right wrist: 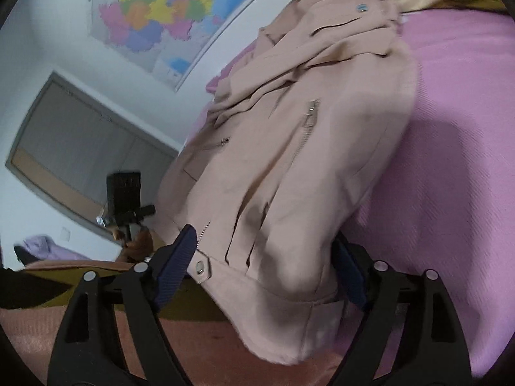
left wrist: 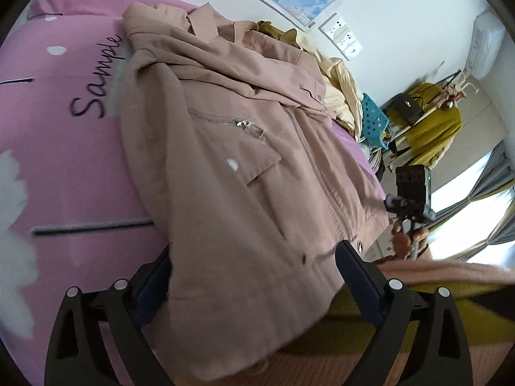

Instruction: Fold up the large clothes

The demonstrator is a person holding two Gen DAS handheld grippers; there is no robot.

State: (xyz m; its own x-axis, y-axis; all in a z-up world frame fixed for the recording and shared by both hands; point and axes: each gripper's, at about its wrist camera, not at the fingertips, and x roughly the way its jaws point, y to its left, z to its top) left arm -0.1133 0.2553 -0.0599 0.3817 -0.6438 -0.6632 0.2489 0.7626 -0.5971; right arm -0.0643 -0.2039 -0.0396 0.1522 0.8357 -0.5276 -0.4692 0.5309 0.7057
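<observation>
Pink bedspread with black "Sample" script and white petal print covered the bed; everything sat on it. Dusty-pink zip-front jacket with zipped chest pockets lay on top, front up, collar toward the wall, hem hanging off the near bed edge toward both cameras.

Progress, my read: early to mid. Sleeves looked tucked in or folded across the upper body, since none trailed out to the sides, but the fabric near the collar was bunched. Body was at full length, so the hem-to-collar fold was not yet done.

Left gripper sat at the hem's left corner: jaws wide apart, hem fabric draped between them, not pinched. Right gripper sat at the hem's right corner: same, jaws wide, cloth between the blue pads, nothing clamped. Next move would probably be closing both on the hem, a guess only.

View differences:
- Left wrist only: "Sample" print, pile of yellow and mustard garments beyond the collar, mustard coat on a rack, blue perforated stool, bright window with curtains.
- Right wrist only: coloured wall map, grey sliding wardrobe doors, metal hem snap, shoulder snap.
- Each view caught the other gripper's black camera block in the distance.
</observation>
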